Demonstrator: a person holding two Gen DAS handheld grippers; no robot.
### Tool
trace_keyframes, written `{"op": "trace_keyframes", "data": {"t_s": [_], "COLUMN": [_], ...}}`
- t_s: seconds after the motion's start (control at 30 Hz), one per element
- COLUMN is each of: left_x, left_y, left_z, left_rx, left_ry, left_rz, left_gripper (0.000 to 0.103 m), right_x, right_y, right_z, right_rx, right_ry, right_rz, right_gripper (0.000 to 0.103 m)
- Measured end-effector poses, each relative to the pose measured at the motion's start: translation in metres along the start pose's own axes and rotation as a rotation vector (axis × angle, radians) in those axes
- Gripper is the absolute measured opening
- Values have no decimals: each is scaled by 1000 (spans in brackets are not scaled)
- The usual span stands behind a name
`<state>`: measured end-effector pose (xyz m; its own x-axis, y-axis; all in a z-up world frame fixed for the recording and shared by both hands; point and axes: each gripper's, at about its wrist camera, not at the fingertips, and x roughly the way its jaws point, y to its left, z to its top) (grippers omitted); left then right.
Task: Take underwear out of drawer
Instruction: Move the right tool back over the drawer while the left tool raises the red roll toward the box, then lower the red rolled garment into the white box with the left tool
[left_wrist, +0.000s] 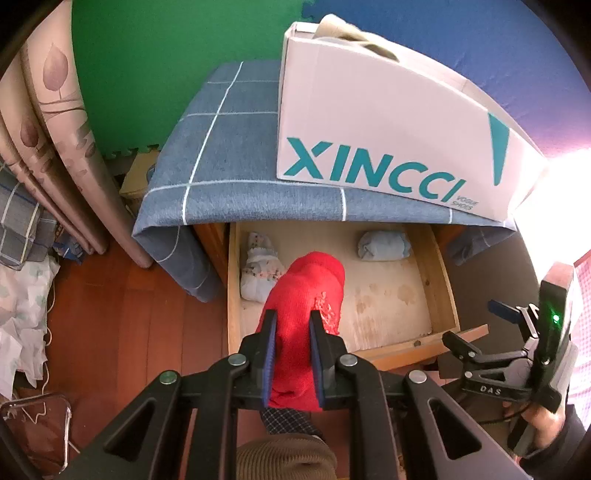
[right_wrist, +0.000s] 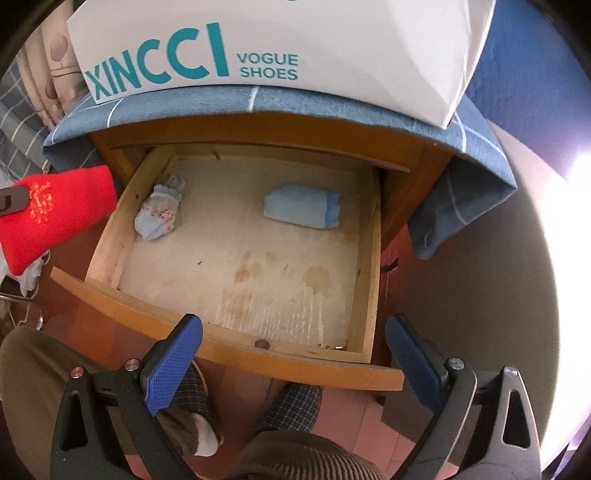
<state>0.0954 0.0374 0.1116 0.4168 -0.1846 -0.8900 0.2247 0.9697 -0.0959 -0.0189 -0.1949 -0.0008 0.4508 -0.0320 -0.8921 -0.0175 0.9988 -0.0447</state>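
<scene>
Above the open drawer (right_wrist: 110, 295), the left gripper (left_wrist: 291, 354) pinches the red underwear (left_wrist: 306, 295), long axis along its fingers, while the right gripper (right_wrist: 291, 363), spread wide and empty, faces the nearer blue roll (right_wrist: 301, 206).

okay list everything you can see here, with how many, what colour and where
red underwear: one, red, clamped in the left gripper, lifted above the drawer
rolled underwear: one, light blue, back right of drawer floor
patterned underwear: one, pale blue with print, back left of drawer floor
drawer: one, light wood, pulled open
shoe box: one, white with teal lettering, on the cloth
cloth: one, blue checked, draped over the cabinet top
left gripper: black, blue pads, shut
right gripper: black, blue pads, open, empty
</scene>
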Motion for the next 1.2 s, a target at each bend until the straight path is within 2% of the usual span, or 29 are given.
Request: {"op": "trace_keyframes", "data": {"t_s": [0.3, 0.57, 0.77, 0.9, 1.07, 1.2], "left_x": [-47, -118, -176, -209, -211, -189], "left_y": [0, -8, -22, -37, -46, -50], "left_z": [6, 23, 50, 83, 126, 155], "left_rx": [24, 66, 111, 153, 160, 150], "left_ry": [-66, -191, -292, -371, -409, -379], "left_rz": [-4, -18, -30, -6, 20, 31], "left_gripper": [16, 16, 16, 16, 16, 16], "right_x": [1, 2, 2, 2, 2, 3], "right_y": [1, 2, 2, 3, 6, 5], "right_z": [0, 0, -1, -1, 0, 0], "right_rx": [0, 0, 3, 1, -5, -7], "right_ry": [6, 11, 13, 14, 18, 20], "right_rz": [3, -2, -4, 0, -16, -33], "right_gripper": [98, 98, 98, 98, 98, 98]}}
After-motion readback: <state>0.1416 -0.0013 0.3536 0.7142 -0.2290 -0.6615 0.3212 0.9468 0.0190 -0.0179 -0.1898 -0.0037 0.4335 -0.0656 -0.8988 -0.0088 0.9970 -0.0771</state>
